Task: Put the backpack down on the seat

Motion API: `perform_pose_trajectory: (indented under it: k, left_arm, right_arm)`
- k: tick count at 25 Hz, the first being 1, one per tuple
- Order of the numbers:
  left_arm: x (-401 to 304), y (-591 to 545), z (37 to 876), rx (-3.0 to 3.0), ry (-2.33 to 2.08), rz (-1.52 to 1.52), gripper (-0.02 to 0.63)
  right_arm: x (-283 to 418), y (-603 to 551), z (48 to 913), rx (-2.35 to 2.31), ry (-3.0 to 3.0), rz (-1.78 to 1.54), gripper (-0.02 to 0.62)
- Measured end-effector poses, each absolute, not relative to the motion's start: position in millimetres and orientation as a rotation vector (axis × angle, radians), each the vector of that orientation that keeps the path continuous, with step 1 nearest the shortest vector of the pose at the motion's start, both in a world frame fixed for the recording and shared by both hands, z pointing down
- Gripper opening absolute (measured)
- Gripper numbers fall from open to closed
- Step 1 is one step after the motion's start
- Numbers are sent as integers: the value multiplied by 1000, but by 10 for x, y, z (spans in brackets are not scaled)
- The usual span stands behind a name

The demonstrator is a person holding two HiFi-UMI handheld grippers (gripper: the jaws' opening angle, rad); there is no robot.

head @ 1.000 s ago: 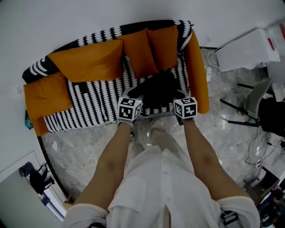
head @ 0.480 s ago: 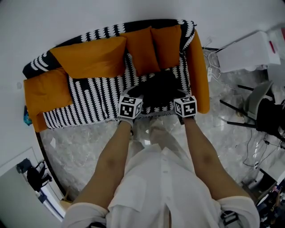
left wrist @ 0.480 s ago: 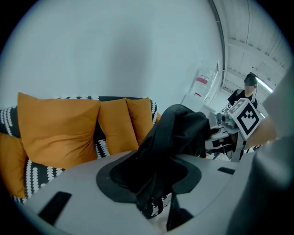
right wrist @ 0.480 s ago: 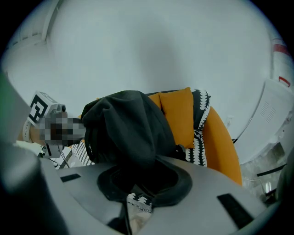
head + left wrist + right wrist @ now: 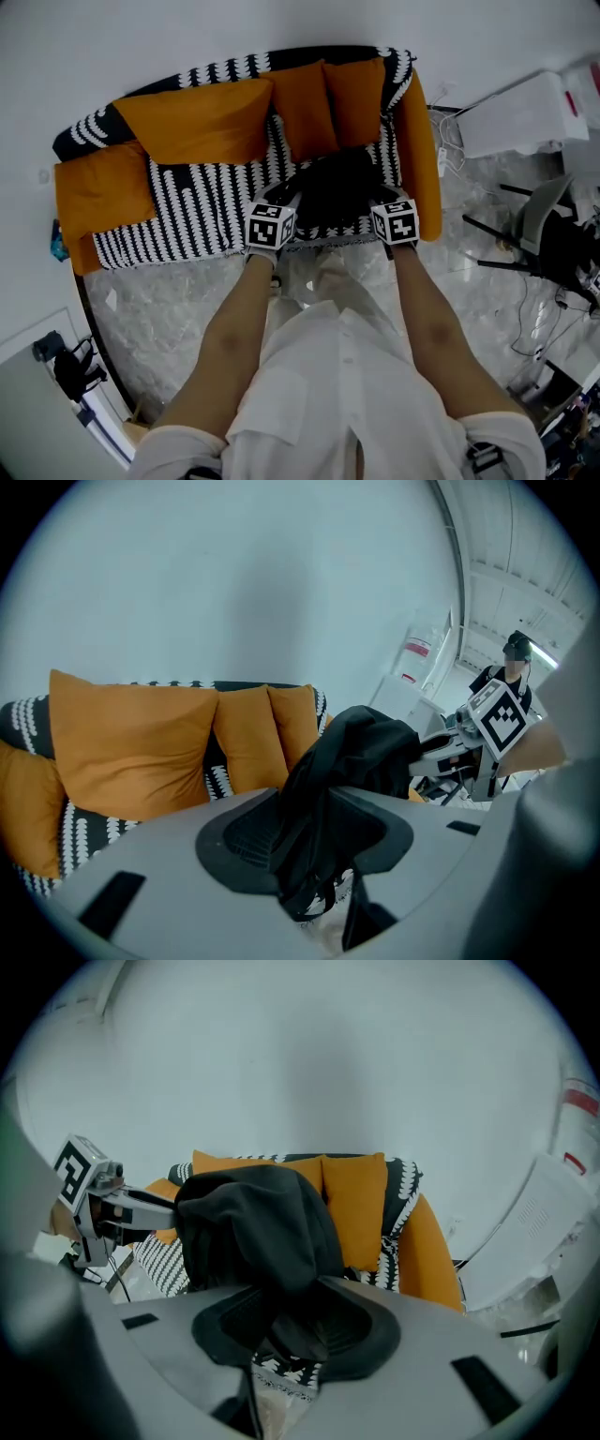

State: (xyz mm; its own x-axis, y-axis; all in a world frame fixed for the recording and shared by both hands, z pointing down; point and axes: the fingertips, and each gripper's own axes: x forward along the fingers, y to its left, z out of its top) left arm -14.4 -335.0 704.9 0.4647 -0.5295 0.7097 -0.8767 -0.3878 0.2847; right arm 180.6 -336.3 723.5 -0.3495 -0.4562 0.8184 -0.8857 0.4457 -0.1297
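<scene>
We see a plain white wall [image 5: 187,37] behind a striped sofa [image 5: 187,211] with orange cushions [image 5: 197,122], pale marble floor [image 5: 159,300], a chair [image 5: 539,216] at right.

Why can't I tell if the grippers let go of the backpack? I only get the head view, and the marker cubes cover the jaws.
Observer: The left gripper view shows it. The left gripper has its jaws opening, with black backpack fabric hanging loose between them.
Operator: And the other one?
Observer: Same in the right gripper view. The right gripper has its jaws opening, with fabric draped between them.
Operator: Is anyone else in the room?
Observer: Yes. The left gripper view shows a person in dark clothes, small and far back at the right.
</scene>
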Motion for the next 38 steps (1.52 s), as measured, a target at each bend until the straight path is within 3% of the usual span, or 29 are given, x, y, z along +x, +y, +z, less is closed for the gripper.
perform_pose_trajectory:
  k: [23,38]
  left_arm:
    - [-564,-3383,5921,2213,-1298,376,165]
    - [-1518,-3076,4469,2378,-1534,27,41]
  right_arm:
    - [1768,-3572,5955,1407,-2197,567,129]
    - [1626,-3373,4471,1616,-2528,359,29]
